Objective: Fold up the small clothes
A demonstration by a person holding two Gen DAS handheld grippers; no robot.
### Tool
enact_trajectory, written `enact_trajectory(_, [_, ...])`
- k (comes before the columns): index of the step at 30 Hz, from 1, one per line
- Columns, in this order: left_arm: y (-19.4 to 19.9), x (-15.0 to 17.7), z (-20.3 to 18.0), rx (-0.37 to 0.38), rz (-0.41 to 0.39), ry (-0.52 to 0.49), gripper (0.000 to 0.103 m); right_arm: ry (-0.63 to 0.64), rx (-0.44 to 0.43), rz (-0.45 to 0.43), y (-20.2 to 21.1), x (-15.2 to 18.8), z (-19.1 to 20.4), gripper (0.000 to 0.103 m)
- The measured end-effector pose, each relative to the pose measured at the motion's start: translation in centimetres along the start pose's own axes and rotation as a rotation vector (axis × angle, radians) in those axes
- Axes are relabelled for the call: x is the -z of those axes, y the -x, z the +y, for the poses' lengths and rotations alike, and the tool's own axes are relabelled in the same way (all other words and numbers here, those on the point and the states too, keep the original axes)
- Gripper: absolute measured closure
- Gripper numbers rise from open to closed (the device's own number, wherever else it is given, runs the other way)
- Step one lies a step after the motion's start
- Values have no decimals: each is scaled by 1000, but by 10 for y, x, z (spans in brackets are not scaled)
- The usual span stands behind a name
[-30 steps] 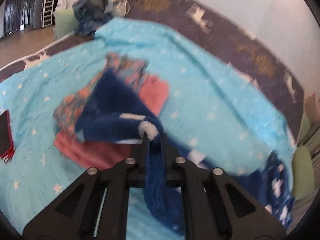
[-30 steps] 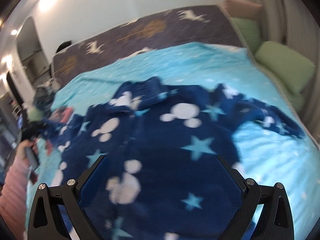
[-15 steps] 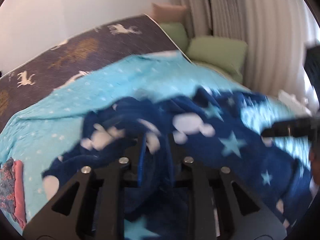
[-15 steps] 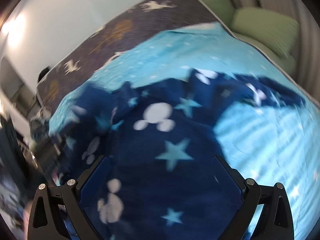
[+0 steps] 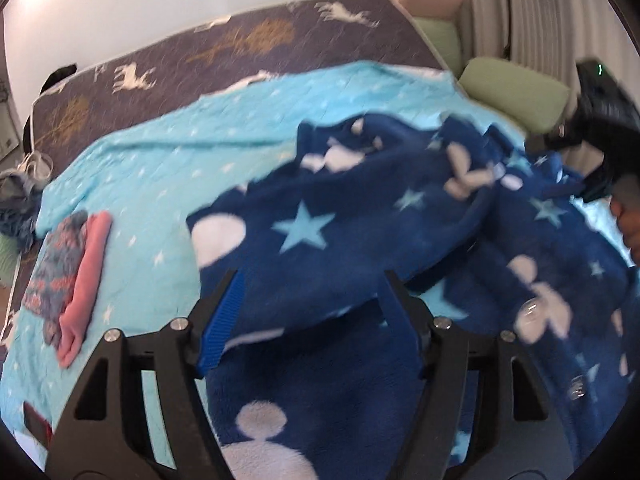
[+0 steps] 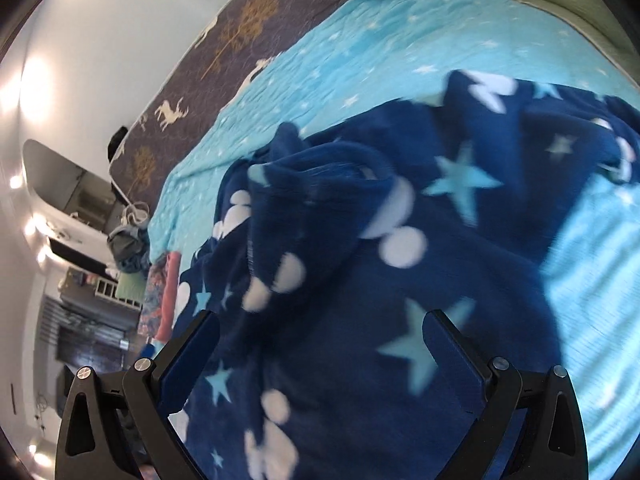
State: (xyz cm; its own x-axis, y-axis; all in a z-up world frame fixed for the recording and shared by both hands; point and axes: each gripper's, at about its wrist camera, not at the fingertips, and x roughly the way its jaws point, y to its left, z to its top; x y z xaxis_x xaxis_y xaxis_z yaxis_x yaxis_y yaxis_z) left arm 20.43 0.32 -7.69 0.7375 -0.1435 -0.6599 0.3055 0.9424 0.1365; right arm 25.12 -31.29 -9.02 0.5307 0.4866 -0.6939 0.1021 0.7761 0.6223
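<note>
fuzzy fleece garment (image 5: 360, 232) on a matt quilted bedspread (image 5: 168, 184).

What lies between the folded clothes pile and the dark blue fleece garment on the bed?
Only bare turquoise bedspread separates the folded pile from the blue fleece garment; the left wrist view shows it.

We see the left gripper (image 5: 310, 300) with jaws now spread wide, no longer pinching the navy fleece garment (image 5: 360, 240) as it did a second ago. Its view swings off the folded stack (image 5: 72, 272) toward the garment. Right gripper (image 6: 322, 344) view tilts left.
</note>
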Motion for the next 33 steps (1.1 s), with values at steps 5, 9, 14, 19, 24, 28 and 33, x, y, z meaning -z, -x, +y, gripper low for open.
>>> enact_trajectory(5, [-5,0,-9,-28,7,-10,33,149,84,-97,-4,-35,37,0])
enact_trajectory(9, [-13,3,-10,-51,41,-16,33,362,26,88,-41,-68,65,0])
enact_trajectory(14, [-18,4,-3,-68,63,15,33,572,260,89,-81,-74,97,1])
enact_trajectory(19, [-17,7,6,-69,67,49,33,449,297,233,-80,-76,63,92])
enact_trajectory(24, [-12,12,20,-72,65,101,26,327,285,161,0,-47,7,85])
enact_trajectory(28, [-11,18,28,-88,76,122,25,148,351,114,38,-29,-52,61])
enact_trajectory(33, [-13,24,39,-107,103,161,25,-7,-8,139,44,-7,-70,32])
